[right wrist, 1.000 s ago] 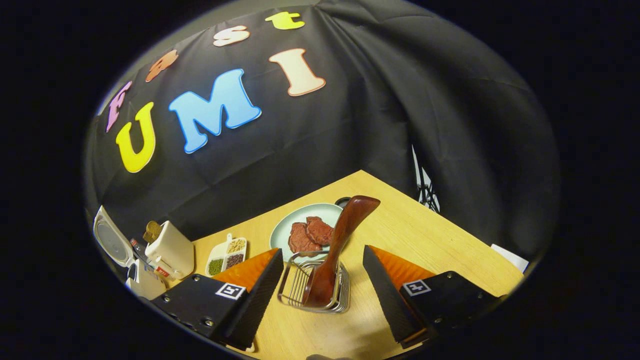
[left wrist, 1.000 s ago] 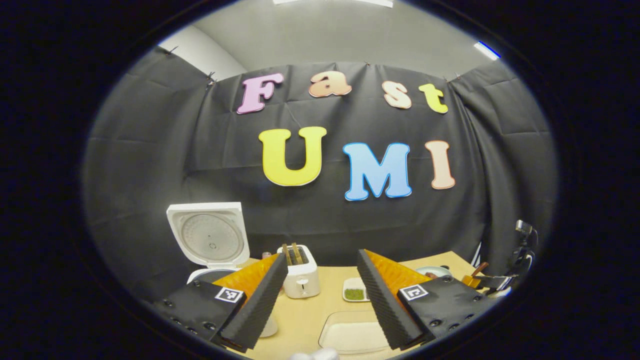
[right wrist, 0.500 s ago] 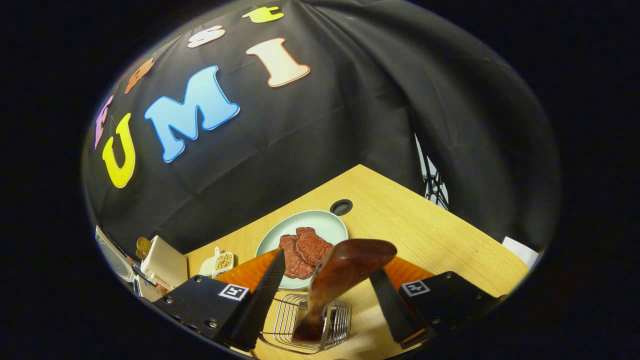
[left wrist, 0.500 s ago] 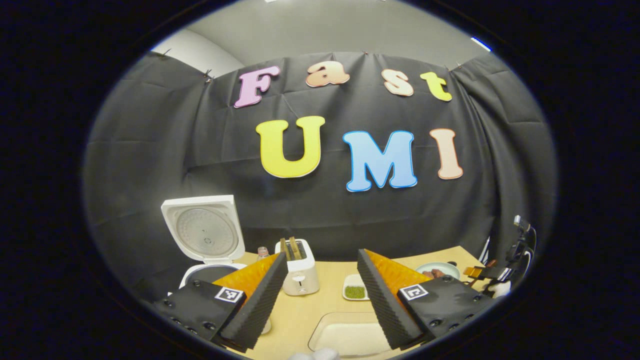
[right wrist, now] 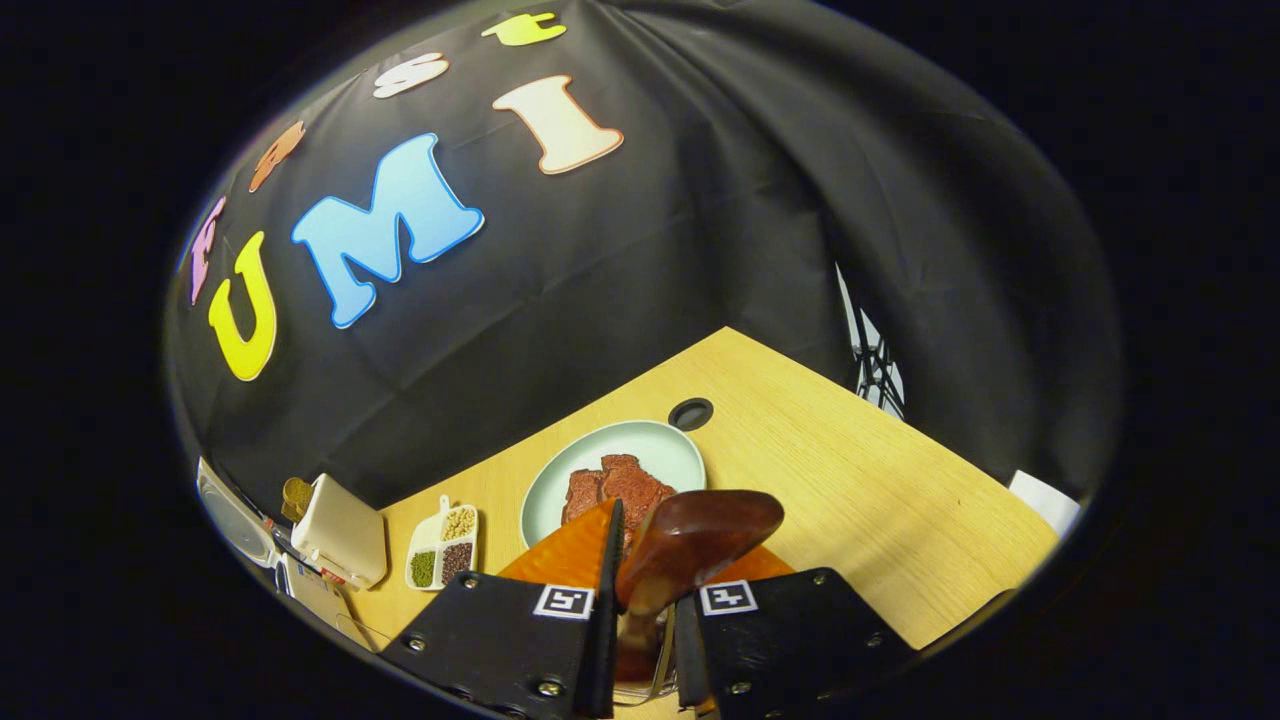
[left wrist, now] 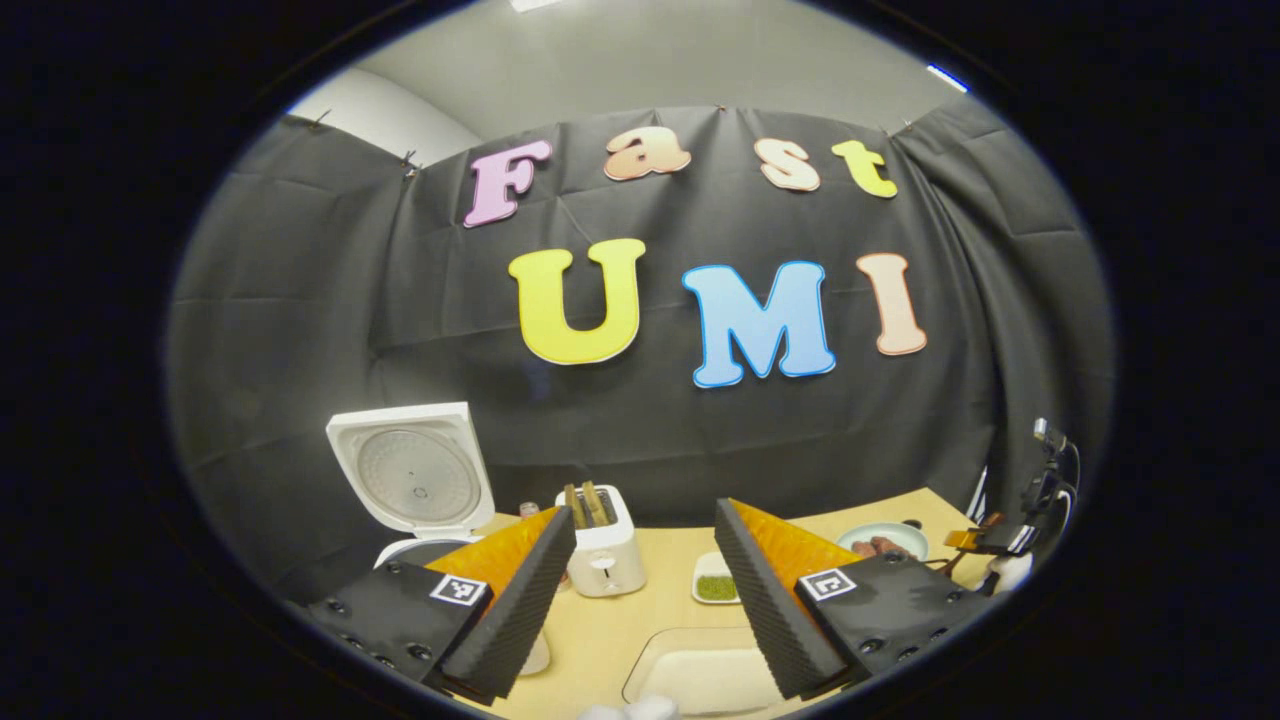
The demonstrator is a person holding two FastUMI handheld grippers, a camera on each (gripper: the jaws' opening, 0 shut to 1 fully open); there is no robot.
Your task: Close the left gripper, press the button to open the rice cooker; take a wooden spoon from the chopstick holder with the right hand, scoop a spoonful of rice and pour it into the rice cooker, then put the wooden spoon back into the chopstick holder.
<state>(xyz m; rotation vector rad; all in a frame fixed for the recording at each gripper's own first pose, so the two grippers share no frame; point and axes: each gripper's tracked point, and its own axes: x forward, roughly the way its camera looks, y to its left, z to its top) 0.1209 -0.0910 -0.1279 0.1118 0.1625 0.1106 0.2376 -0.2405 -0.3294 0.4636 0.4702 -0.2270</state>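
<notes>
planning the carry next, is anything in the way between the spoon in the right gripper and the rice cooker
The right gripper is shut on the wooden spoon. In the left gripper view, the toaster stands just right of the open rice cooker, and the left gripper hovers open near that stretch. Both sit near a straight path; the cooker's mouth looks uncovered.

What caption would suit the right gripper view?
Right gripper shut on a wooden spoon, a plate of meat behind it.

Both views tabletop-level, sharing toaster [left wrist: 603, 545]
</notes>
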